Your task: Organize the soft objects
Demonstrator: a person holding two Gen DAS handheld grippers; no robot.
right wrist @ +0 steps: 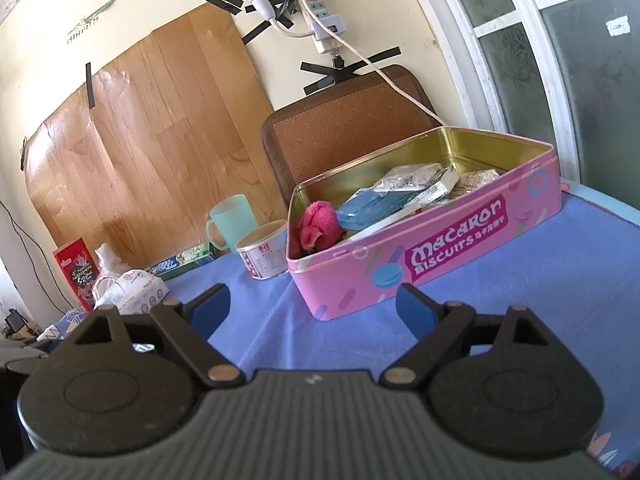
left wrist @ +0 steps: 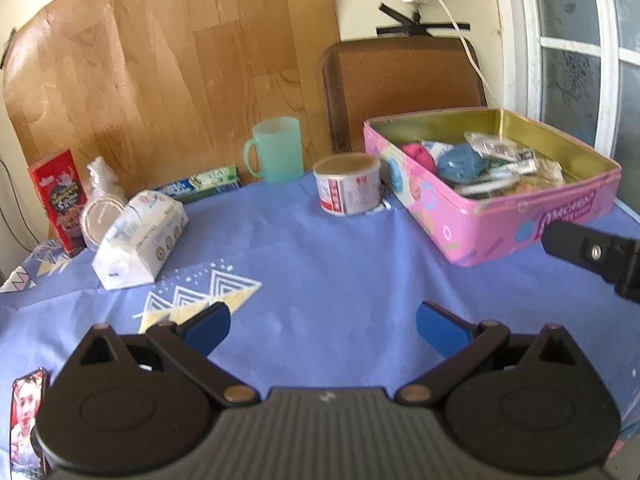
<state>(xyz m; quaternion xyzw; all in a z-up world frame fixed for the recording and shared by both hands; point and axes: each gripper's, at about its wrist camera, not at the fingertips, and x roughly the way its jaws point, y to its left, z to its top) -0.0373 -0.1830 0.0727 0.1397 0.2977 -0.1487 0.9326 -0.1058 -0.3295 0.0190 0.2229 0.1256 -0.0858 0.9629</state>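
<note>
Fingers [left wrist: 208, 326] of the left gripper [left wrist: 323, 326] stand spread apart and empty above the blue-clothed surface [left wrist: 320, 248]. The right gripper [right wrist: 313, 306] is likewise spread and holds nothing, aimed at the pink tin [right wrist: 440, 256]. Beyond, the pink tin sits lidless on the surface and already contains a pink cloth [right wrist: 318, 224], a blue soft item [right wrist: 370, 206] and foil packets [right wrist: 408, 180]. Left of the tin stand a can [left wrist: 347, 189] and a green mug [left wrist: 277, 149]. Further left, a white soft pack [left wrist: 140, 236] lies on the surface, well apart from the tin. Judgement: the task is partly complete; the white soft pack probably remains to be placed.
</note>
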